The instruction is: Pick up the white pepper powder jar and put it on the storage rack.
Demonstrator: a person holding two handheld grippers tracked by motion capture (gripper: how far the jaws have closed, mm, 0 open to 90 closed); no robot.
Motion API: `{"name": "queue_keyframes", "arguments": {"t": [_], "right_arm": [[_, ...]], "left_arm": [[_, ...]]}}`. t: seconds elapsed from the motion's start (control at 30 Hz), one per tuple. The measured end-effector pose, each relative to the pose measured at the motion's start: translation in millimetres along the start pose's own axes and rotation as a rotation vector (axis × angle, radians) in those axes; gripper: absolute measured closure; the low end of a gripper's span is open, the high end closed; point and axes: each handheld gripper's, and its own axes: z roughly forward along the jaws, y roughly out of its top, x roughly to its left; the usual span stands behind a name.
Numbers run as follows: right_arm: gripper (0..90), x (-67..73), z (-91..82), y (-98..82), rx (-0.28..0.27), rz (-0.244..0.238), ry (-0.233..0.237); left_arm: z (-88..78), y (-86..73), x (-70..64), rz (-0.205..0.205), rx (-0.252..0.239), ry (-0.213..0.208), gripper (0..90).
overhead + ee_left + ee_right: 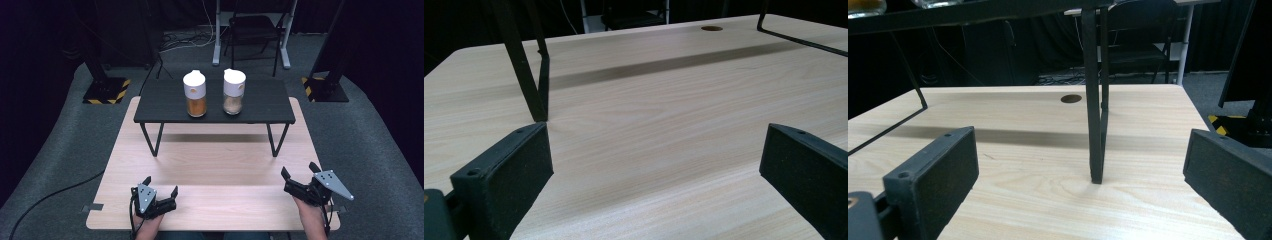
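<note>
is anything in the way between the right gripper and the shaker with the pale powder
Nothing stands between them. The right gripper rests open near the front of the wooden table, and the pale shaker stands higher up on the black shelf, beside the orange shaker. Bare tabletop lies between; the gripper only has to rise over the shelf edge.

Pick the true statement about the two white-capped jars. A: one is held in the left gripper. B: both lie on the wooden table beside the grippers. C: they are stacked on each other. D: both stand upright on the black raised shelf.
D: the orange-filled jar and the pale-filled jar stand upright side by side on the black shelf, far from both open grippers.
</note>
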Motion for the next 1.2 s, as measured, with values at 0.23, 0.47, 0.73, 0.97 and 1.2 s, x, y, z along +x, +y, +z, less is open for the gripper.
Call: {"name": "queue_keyframes", "arguments": {"t": [0.23, 0.47, 0.73, 0.97, 1.2], "right_arm": [[0.5, 0.8, 6.2, -6.8, 0.035, 0.014, 0.007], [0.5, 3.0, 15.6, -15.9, 0.076, 0.03, -0.007], [0.8, 6.7, 20.5, -24.4, 0.099, 0.013, -0.024], [0.8, 6.7, 22.8, -29.0, 0.111, 0.009, -0.015], [0.2, 6.2, 27.1, -33.7, 0.143, 0.022, 0.01]], "left_arm": [[-0.1, 0.0, 0.6, -0.002, 0.0, -0.001, 0.0], [-0.2, -0.1, 1.2, -0.003, -0.001, -0.004, 0.0], [-0.3, -0.3, 1.3, -0.003, -0.001, -0.004, 0.0], [-0.3, -0.1, 1.2, -0.003, 0.0, -0.004, 0.0], [-0.3, -0.3, 1.3, -0.002, -0.001, -0.006, 0.0]]}}
